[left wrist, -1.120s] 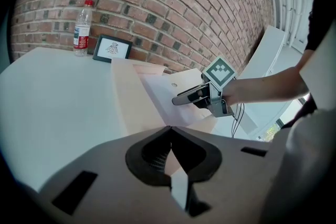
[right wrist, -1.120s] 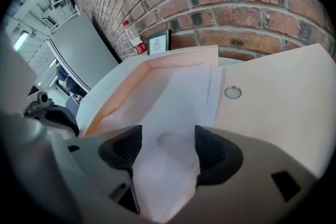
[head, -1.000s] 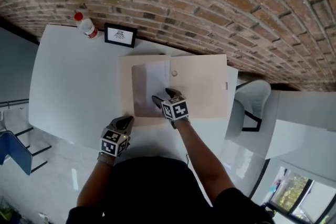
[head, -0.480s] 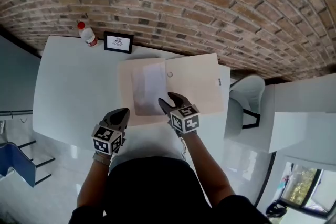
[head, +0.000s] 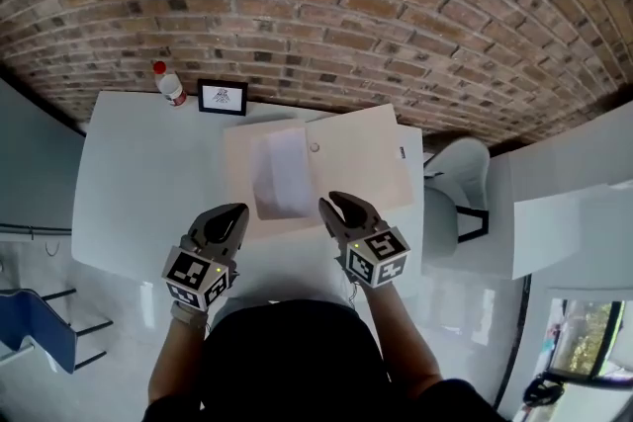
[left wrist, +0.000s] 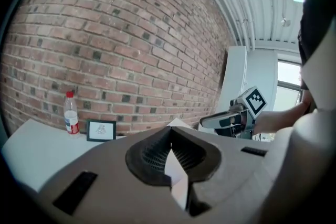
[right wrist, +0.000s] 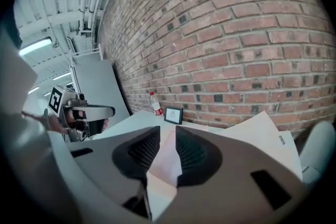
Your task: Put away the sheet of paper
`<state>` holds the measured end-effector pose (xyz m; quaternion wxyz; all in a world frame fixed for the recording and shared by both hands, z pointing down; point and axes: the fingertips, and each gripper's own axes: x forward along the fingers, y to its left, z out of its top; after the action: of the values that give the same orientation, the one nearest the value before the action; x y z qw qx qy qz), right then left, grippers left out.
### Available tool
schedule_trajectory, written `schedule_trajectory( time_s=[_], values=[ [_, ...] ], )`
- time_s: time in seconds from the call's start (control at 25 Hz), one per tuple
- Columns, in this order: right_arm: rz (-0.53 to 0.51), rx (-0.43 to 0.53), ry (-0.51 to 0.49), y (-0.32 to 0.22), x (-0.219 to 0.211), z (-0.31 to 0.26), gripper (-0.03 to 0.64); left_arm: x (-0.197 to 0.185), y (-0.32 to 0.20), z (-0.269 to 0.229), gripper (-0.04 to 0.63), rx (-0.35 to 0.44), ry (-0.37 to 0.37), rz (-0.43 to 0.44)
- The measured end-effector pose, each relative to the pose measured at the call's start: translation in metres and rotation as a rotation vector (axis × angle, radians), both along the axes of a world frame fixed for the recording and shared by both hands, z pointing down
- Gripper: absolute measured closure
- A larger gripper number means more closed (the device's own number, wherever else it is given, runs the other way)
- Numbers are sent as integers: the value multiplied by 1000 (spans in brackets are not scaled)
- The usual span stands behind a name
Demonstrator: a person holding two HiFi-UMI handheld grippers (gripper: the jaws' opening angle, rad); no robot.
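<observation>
A white sheet of paper [head: 281, 175] lies flat on the left half of an open beige folder [head: 361, 163] on the white table [head: 129, 173]. Neither gripper touches it. My left gripper [head: 237, 212] hovers near the folder's front left corner with its jaws shut and nothing in them [left wrist: 170, 131]. The right gripper [head: 334, 205] hangs over the folder's front edge. Its jaws [right wrist: 168, 131] are closing to a narrow gap with nothing between them. In each gripper view the other gripper shows in the air, the right gripper [left wrist: 205, 124] and the left gripper [right wrist: 109, 111].
A clear bottle with a red cap [head: 168, 82] and a small framed picture [head: 223, 97] stand at the table's far left edge by the brick wall. A white chair [head: 450, 183] sits right of the table. The folder's right half [right wrist: 262, 134] lies flat and bare.
The right gripper has pulled back from the sheet toward me and narrowed its jaws. The left gripper stayed near the table's front edge. The sheet lies where it was.
</observation>
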<state>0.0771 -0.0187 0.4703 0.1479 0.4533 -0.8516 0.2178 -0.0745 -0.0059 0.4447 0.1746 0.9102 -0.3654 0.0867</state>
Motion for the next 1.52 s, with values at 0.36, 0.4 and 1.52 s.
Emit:
schedule_trajectory(
  time_s=[0.36,0.4,1.52],
  values=[
    [4,168,-29,37,-3,-86,523,-12,16,-77,592,149,63,-28],
    [2,183,-29,40,-3,-93,523,-14,18,-82,592,161,62,-33],
    [38,222,-31,39,2,-105,541,-5,14,-100,592,189,59,9]
  ],
)
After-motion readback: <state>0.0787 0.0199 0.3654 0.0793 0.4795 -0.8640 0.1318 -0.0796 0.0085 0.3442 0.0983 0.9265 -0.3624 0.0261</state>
